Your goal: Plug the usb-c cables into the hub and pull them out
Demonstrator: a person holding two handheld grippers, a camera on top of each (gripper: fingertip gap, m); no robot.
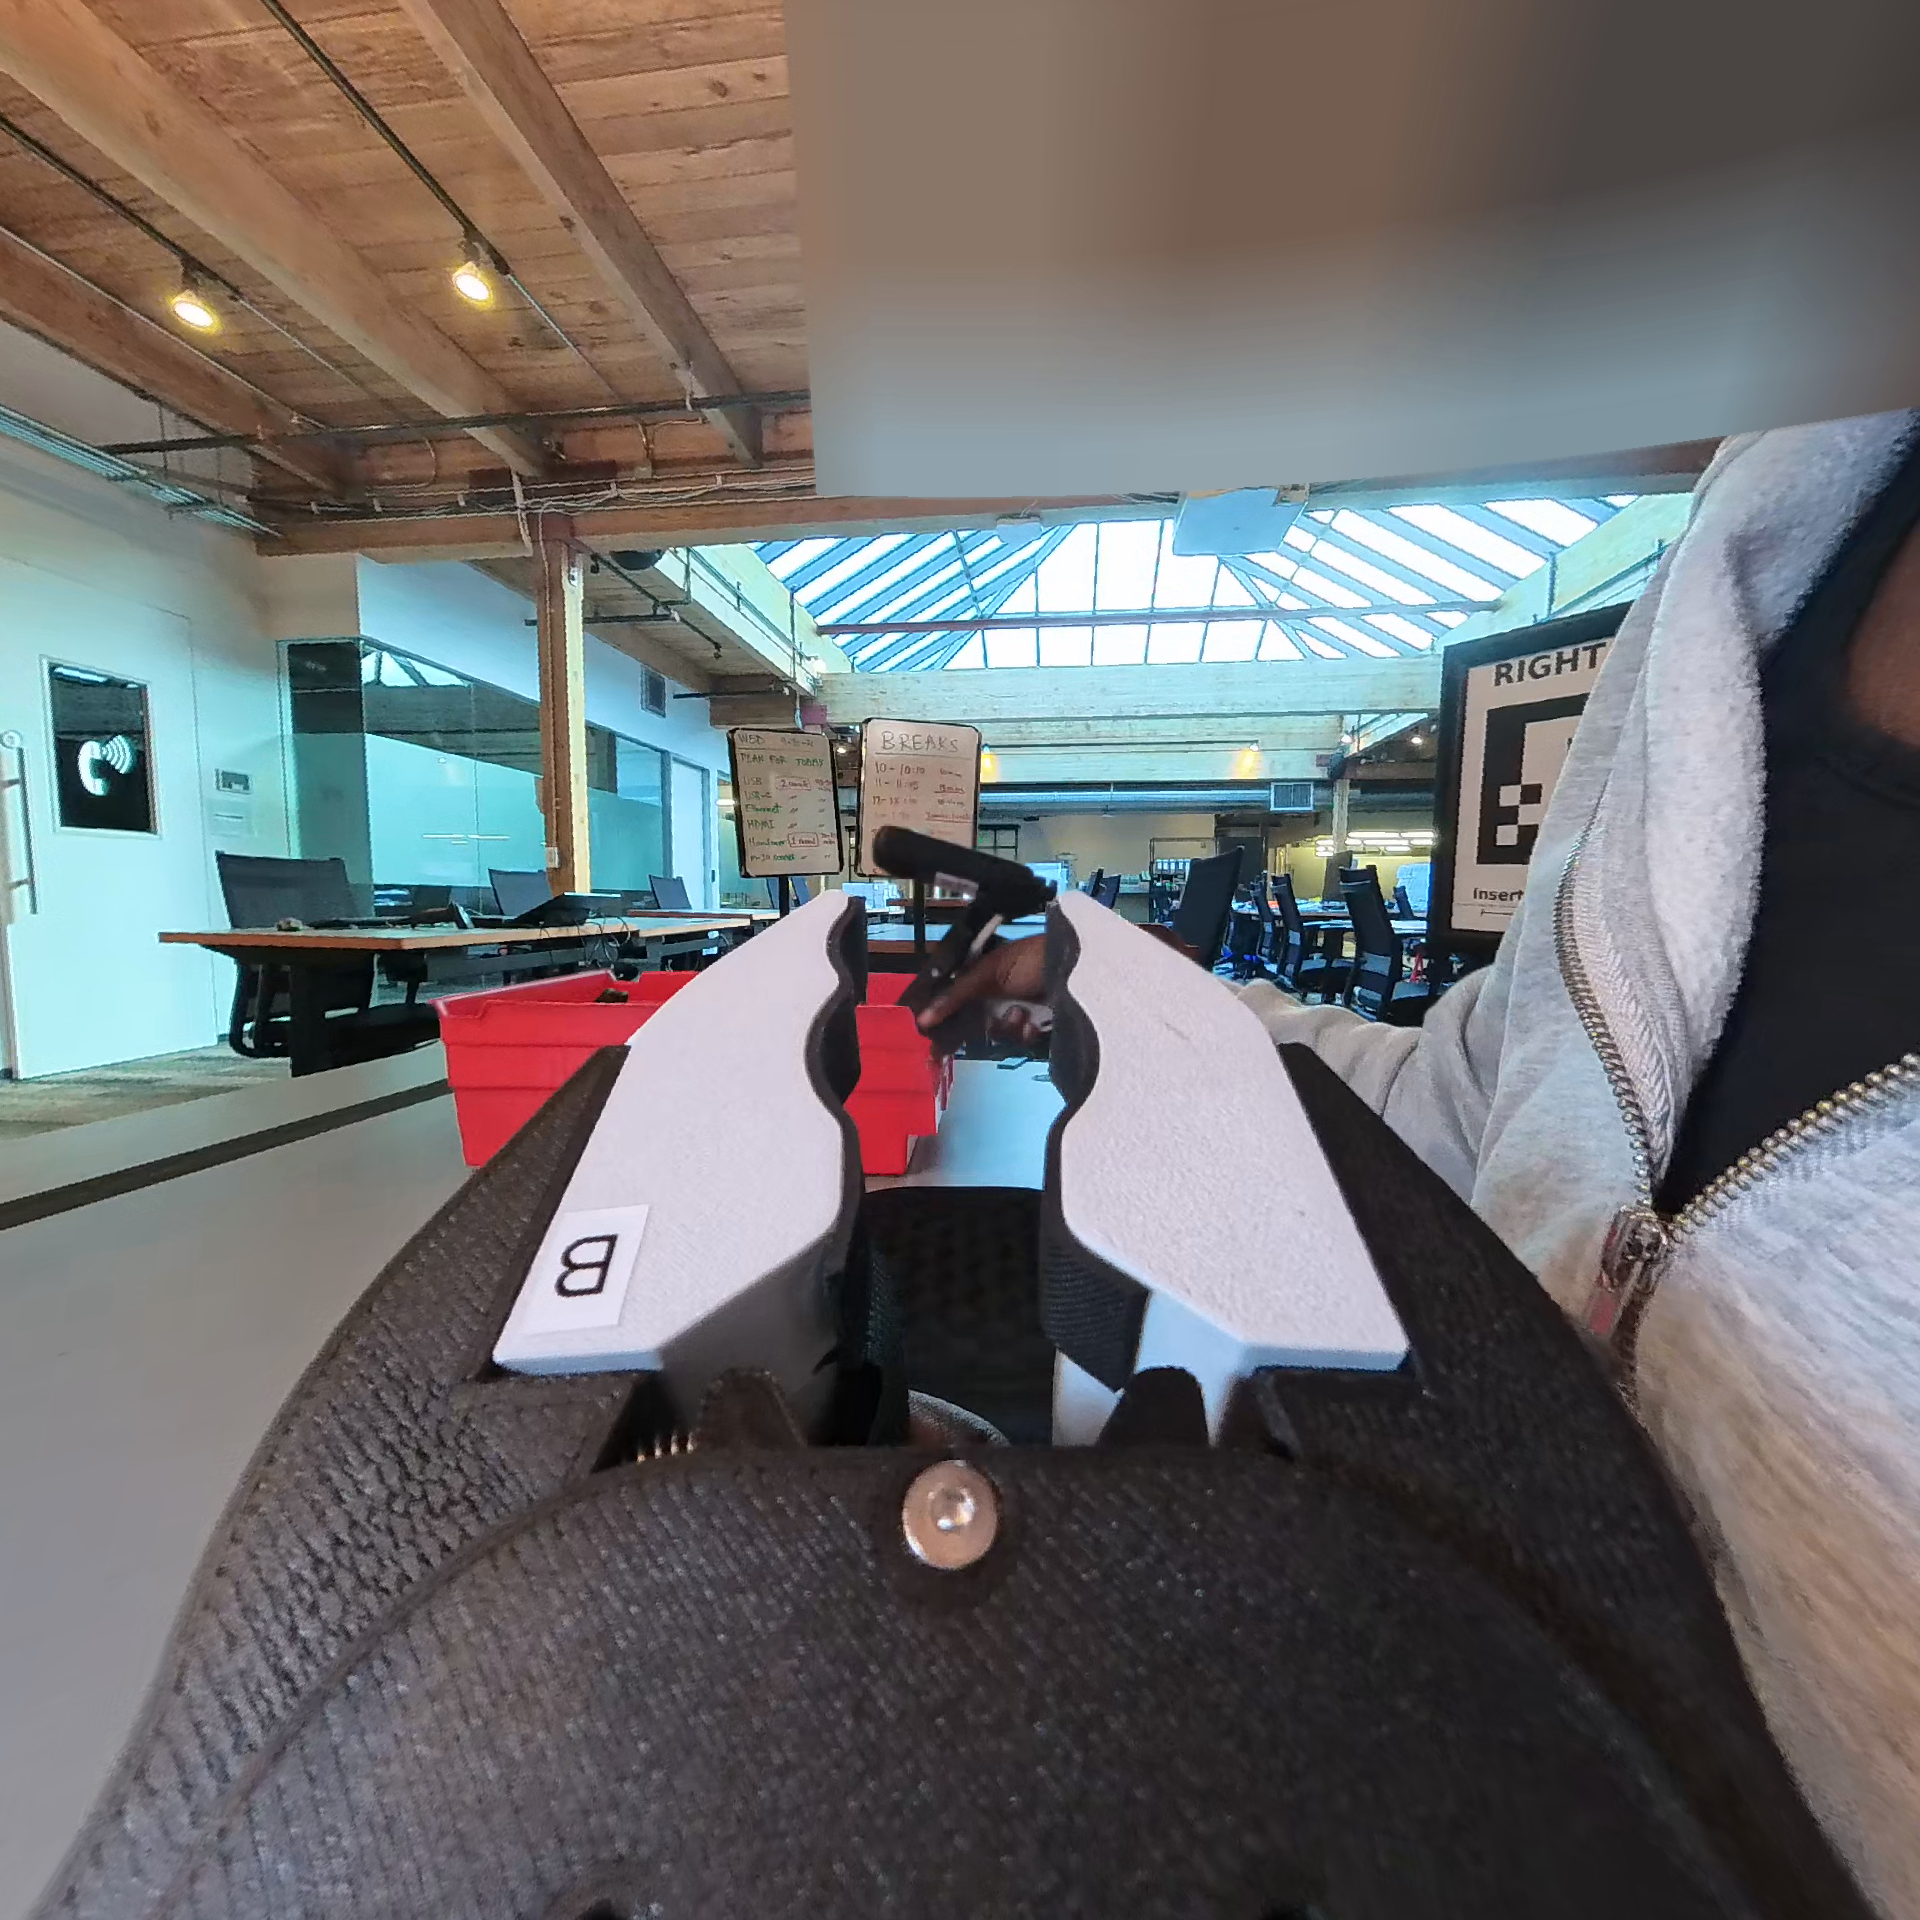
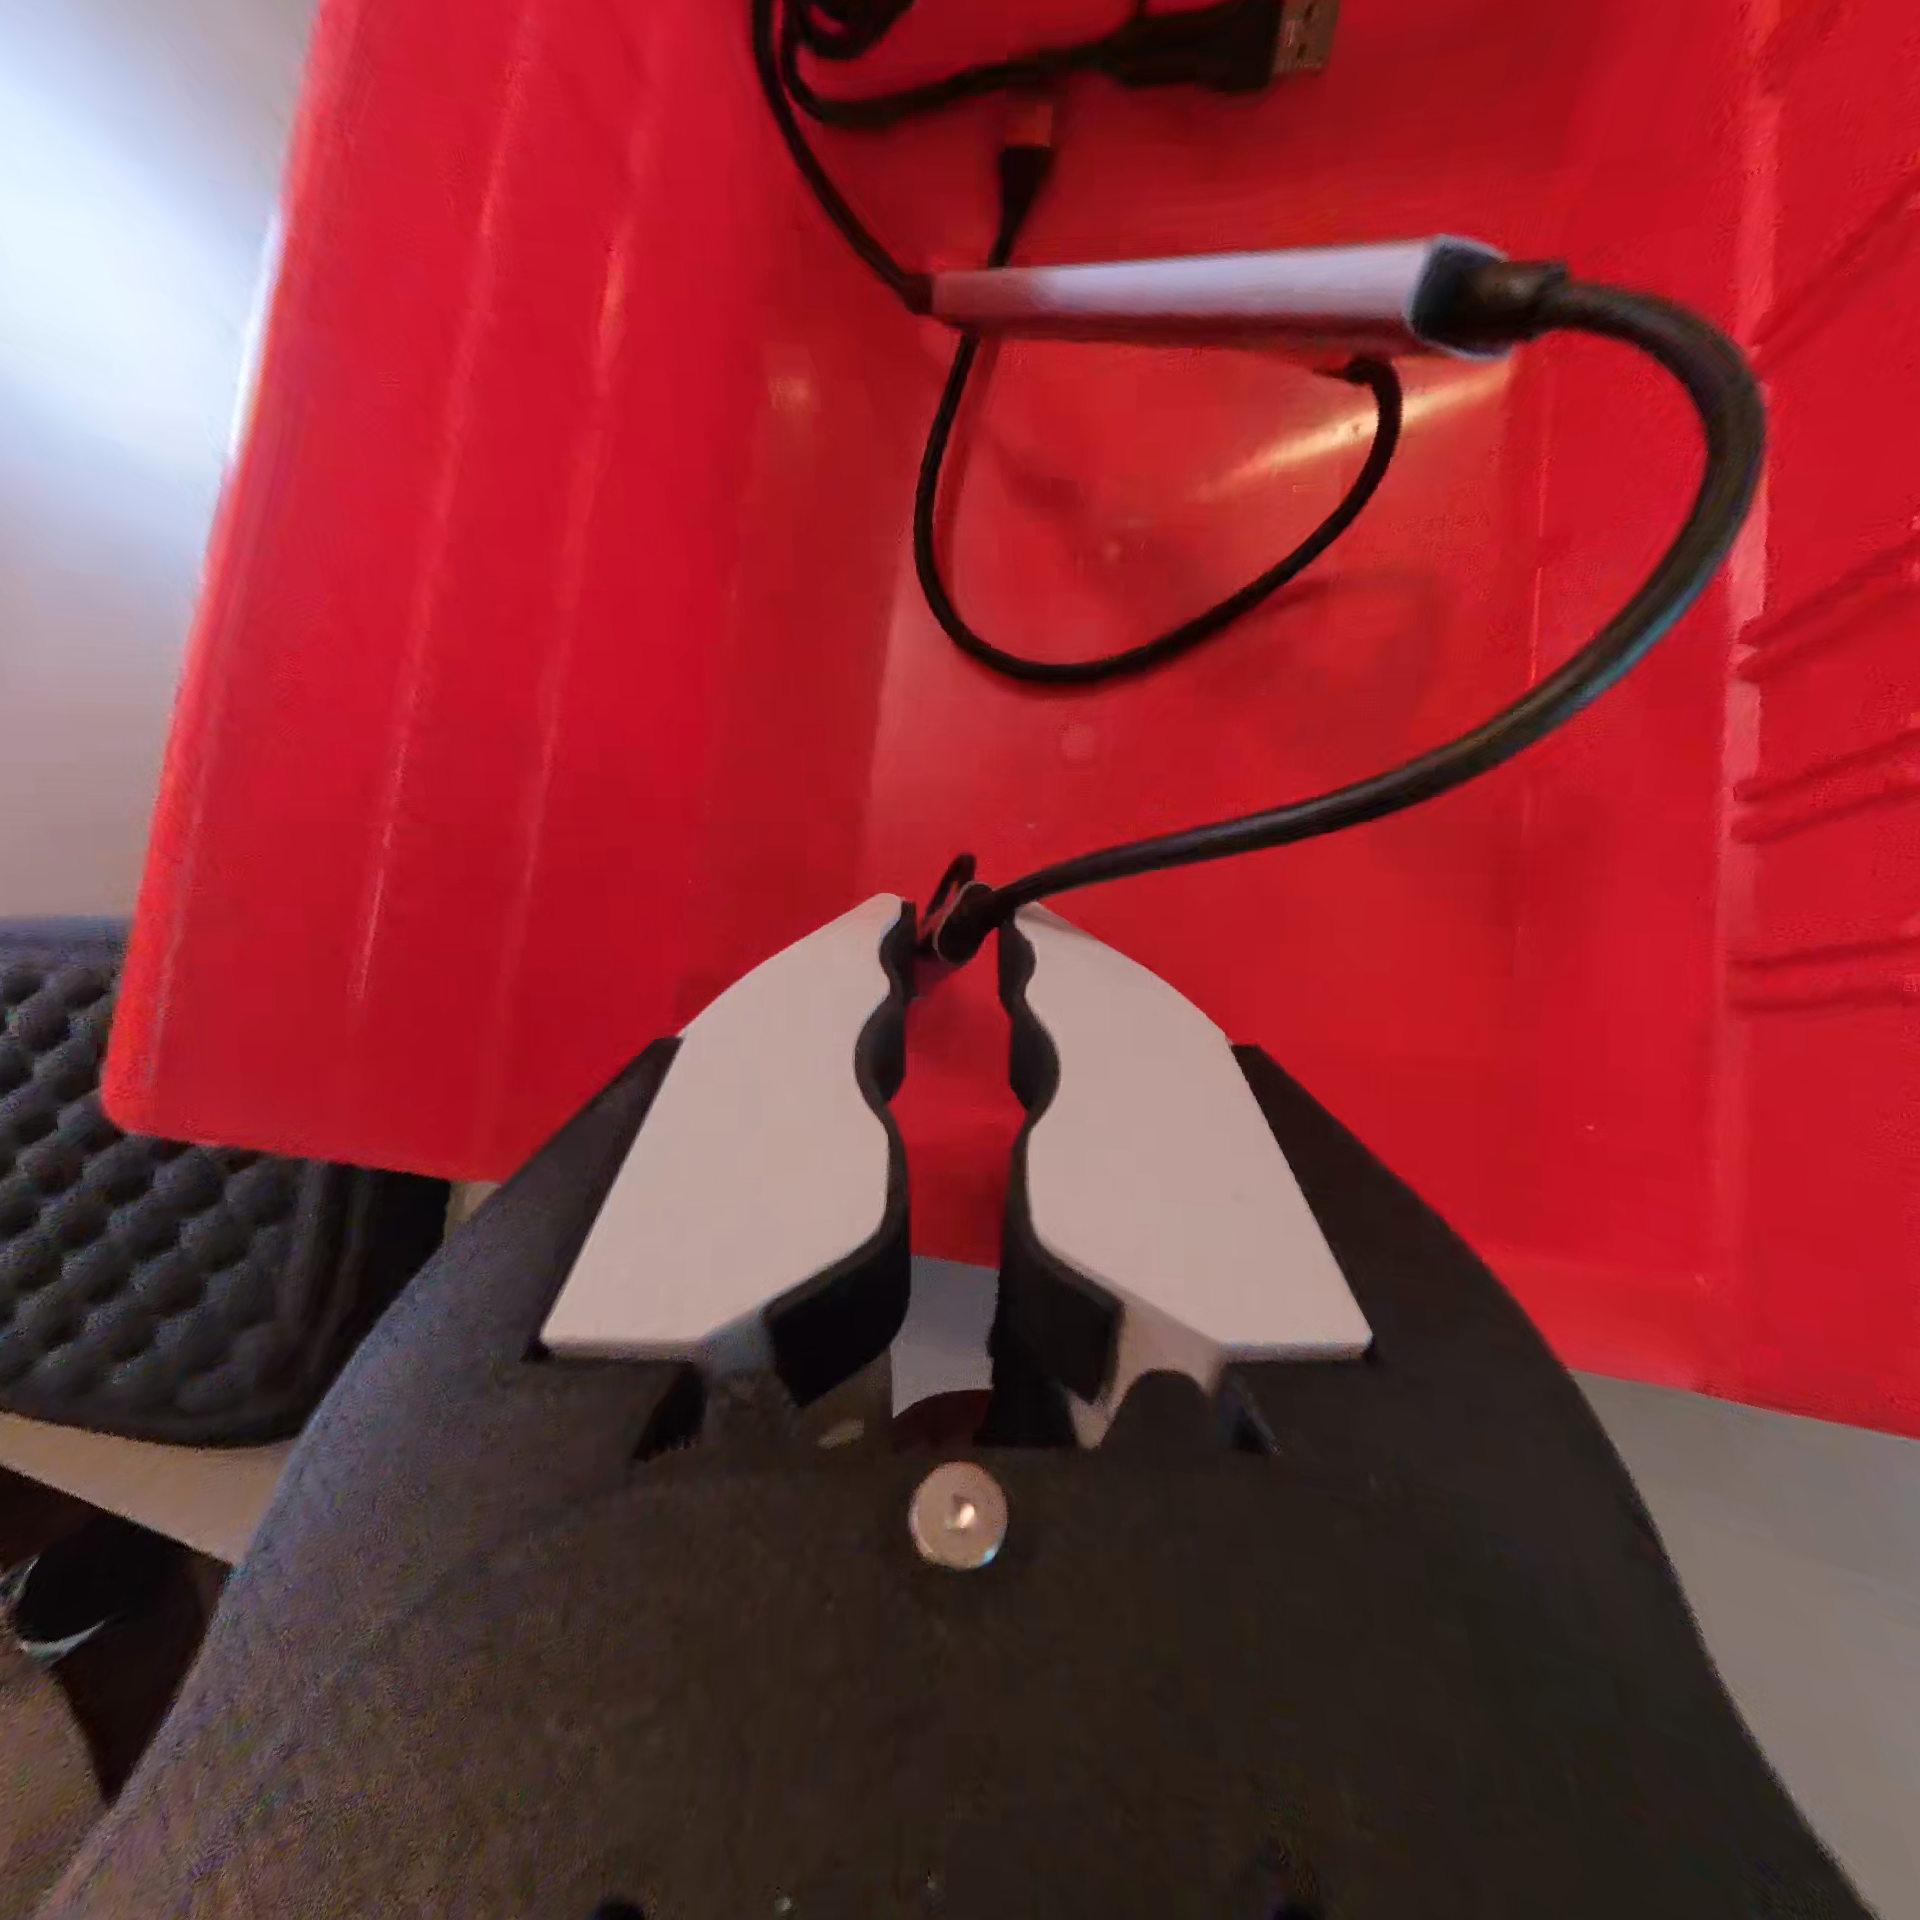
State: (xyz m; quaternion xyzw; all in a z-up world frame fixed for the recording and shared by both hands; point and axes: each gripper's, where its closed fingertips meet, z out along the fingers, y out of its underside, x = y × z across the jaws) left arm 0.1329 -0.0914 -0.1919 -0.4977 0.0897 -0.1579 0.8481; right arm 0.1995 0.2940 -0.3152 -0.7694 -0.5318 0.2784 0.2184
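Note:
In the right wrist view, a grey metal hub [image 2: 1174, 296] sits inside a red bin [image 2: 520, 623]. Its thick black lead [image 2: 1704, 520] curves from the hub's right end down to my right gripper [image 2: 956, 920], which is shut on the lead's plug end. A thin black cable [image 2: 1039, 665] loops under the hub, and another runs off its left end. An orange-tipped plug [image 2: 1029, 156] and a USB-A plug [image 2: 1283, 42] lie at the bin's far end. My left gripper [image 1: 951, 935] is open and empty, held level above the table and short of the bin [image 1: 520, 1060].
A person in a grey hoodie [image 1: 1766, 1143] stands close at the right; their hand [image 1: 987, 982] holds the other gripper beyond my left fingertips. A black-and-white marker card [image 1: 1527, 769] stands at the right. A black foam mat [image 2: 156, 1195] lies left of the bin. The grey table [image 1: 208, 1351] extends left. Left tips to right tips: about 40 cm.

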